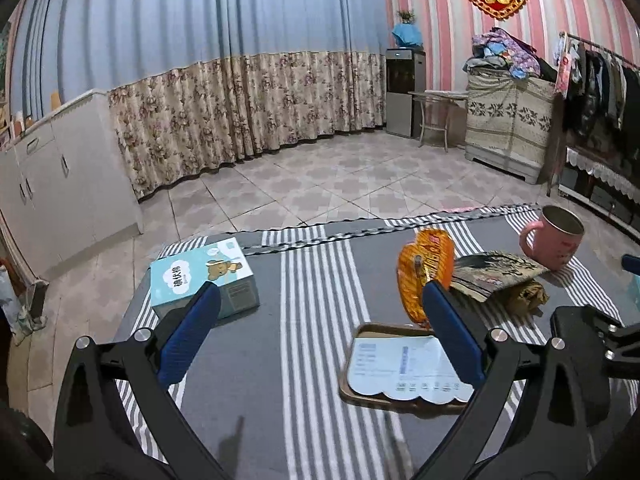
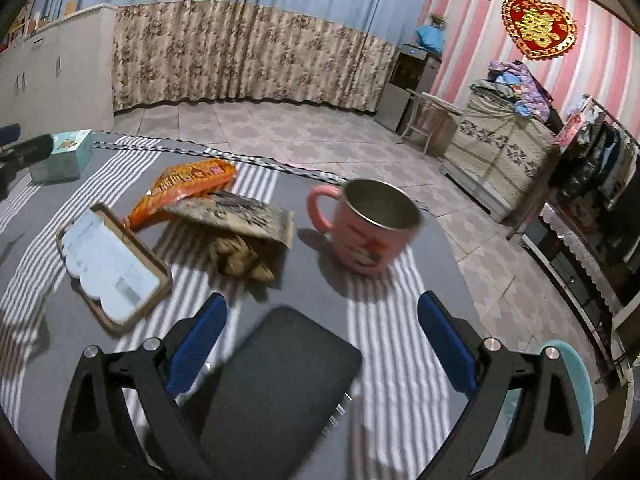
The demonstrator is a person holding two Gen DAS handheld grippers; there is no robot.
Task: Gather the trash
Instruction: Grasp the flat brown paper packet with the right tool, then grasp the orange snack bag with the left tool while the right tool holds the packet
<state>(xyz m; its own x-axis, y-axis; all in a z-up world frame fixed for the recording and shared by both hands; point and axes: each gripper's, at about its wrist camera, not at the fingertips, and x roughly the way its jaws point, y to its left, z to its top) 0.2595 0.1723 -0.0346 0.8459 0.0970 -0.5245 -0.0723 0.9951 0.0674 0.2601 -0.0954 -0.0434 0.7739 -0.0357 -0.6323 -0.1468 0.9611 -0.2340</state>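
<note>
The left tool (image 1: 320, 312) is spread wide with nothing between its blue fingers (image 1: 188, 332), held above the grey, white-striped cloth of the worktop (image 1: 256, 360). Just ahead of its right finger lies a flat brown tray-like piece with a pale blue printed card (image 1: 400, 364) on it. Beyond that finger stands an orange snack wrapper (image 1: 424, 276), leaning up on edge, and touching it on the right is a dark patterned packet (image 1: 496, 272) with a crumpled brownish wad (image 1: 524, 298) under its end. A pink mug (image 1: 554, 240) with a metal inside stands upright just past the packet. Off the left finger, well apart from the trash, sits a light blue tissue box (image 1: 204, 276) with a bear on it.

The right tool (image 2: 322, 334) is likewise wide open and empty-handed. Directly below and between its fingers lies a dark flat rectangular thing (image 2: 280, 376) on the cloth. The pink mug is straight ahead, near but apart. The orange wrapper, packet and crumpled wad lie ahead to the left, with the card piece nearer on the left. A curved teal edge (image 2: 576, 392) shows at the lower right; what it belongs to I cannot tell.
</note>
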